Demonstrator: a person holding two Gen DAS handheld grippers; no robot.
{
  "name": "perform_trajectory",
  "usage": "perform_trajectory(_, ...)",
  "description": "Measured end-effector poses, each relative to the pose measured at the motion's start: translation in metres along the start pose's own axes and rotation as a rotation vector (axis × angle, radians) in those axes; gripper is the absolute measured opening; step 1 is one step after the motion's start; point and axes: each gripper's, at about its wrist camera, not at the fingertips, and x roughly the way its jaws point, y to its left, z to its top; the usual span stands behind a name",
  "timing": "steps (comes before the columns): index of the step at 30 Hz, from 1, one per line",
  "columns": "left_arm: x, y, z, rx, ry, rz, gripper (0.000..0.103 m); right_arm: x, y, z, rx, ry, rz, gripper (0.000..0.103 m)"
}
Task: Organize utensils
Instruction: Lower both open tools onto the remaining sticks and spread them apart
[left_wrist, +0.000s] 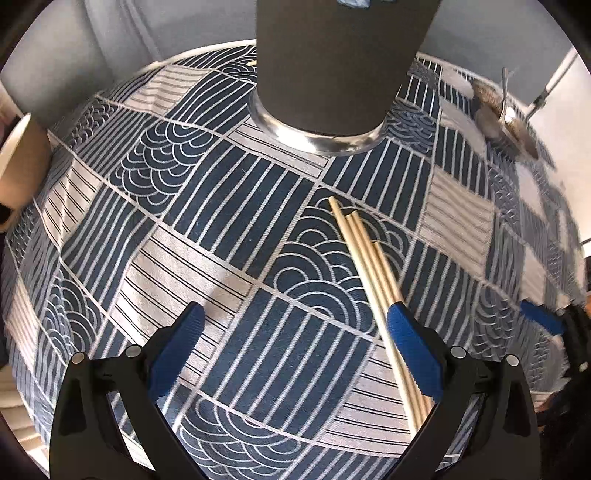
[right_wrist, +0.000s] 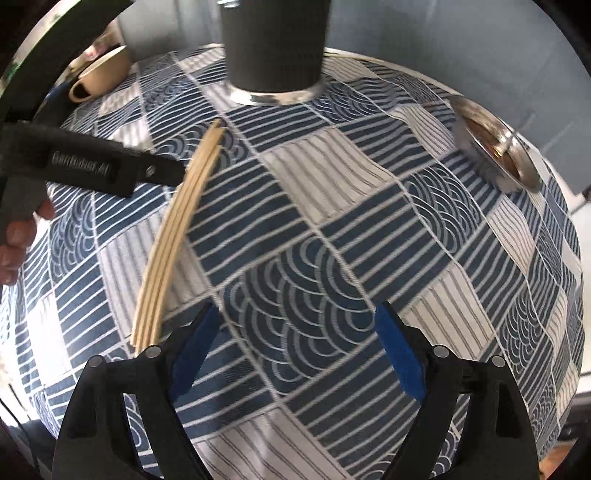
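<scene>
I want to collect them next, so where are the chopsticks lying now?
The chopsticks lie on the patterned cloth in front of the dark cup, under the left gripper's right finger in the left wrist view.

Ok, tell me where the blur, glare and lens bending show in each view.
Left wrist view: fisheye bulges the tablecloth; the metal bowl at the right edge is smeared; glare on the cup's metal base. Right wrist view: same bulge; chopsticks look curved; bowl rim glints, slightly blurred.

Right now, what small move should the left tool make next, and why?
Probably shift right to straddle the chopsticks, then close. The left tool is open, and its right finger lies over them, so none sit between its fingers. The holder stands just beyond.
</scene>
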Motion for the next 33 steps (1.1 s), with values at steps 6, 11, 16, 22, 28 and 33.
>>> perform_trajectory(6, 0.002, -0.002, 0.001, 0.024, -0.009, 0.019, 0.098, -0.002, 0.002, 0.0, -0.003, -0.008, 0.034, 0.081)
perform_trajectory(11, 0.005, 0.007, 0.005, -0.042, 0.047, 0.073, 0.098, -0.003, 0.008, -0.001, -0.019, -0.01, 0.056, 0.081)
perform_trajectory(16, 0.008, 0.007, 0.015, -0.103, 0.081, 0.081, 0.097, -0.005, 0.012, 0.001, -0.023, -0.012, 0.062, 0.081)
perform_trajectory(22, 0.0, 0.022, 0.013, -0.167, 0.077, -0.014, 0.097, -0.007, 0.013, 0.001, -0.028, -0.02, 0.06, 0.081)
perform_trajectory(28, 0.005, 0.006, 0.018, -0.09, 0.066, 0.043, 0.098, -0.004, 0.009, -0.004, -0.008, 0.0, 0.065, 0.081)
perform_trajectory(33, 0.008, -0.003, 0.028, -0.049, 0.089, 0.072, 0.099, -0.003, 0.004, -0.005, 0.019, 0.007, 0.065, 0.081)
